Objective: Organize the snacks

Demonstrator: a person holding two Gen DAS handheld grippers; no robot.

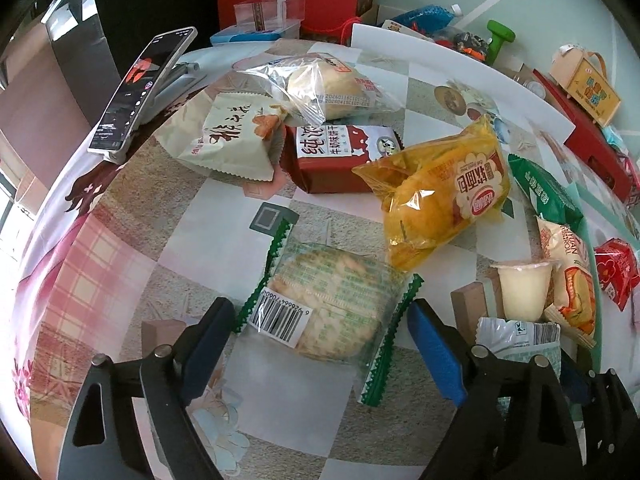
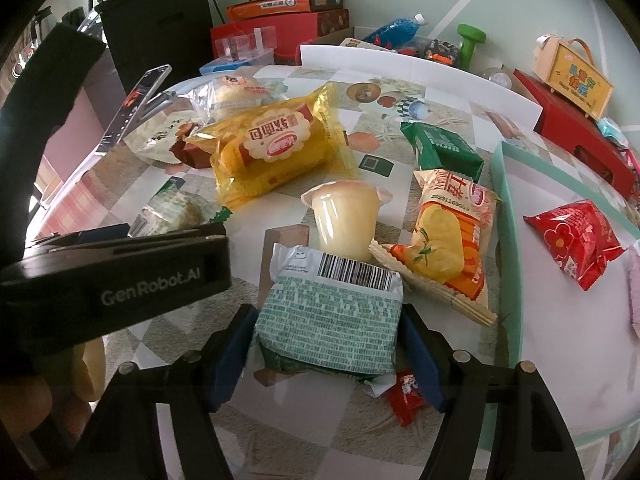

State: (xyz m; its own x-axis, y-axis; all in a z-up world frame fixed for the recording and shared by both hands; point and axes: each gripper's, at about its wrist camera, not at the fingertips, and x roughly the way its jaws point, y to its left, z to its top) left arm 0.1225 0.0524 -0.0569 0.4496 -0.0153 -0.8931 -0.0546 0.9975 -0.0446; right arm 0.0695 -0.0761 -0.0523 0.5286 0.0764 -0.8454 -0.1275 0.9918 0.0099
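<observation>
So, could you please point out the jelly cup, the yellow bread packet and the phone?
jelly cup [image 2: 345, 220]: right wrist view, cup wall.
yellow bread packet [image 1: 440, 196]: left wrist view, packet middle.
phone [image 1: 136, 92]: left wrist view, screen.

Red candy [image 2: 406, 398] half hidden under teal packet [image 2: 332, 320]; pink wrapper [image 2: 635, 300] cut by right edge.

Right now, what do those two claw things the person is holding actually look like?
Both the left gripper and the right gripper are black plastic with blue pads lining the fingers and silver pivot pins at the joints. The left one's side, seen from the right camera, bears pale "GenRobot.AI" lettering. No cables show.
</observation>
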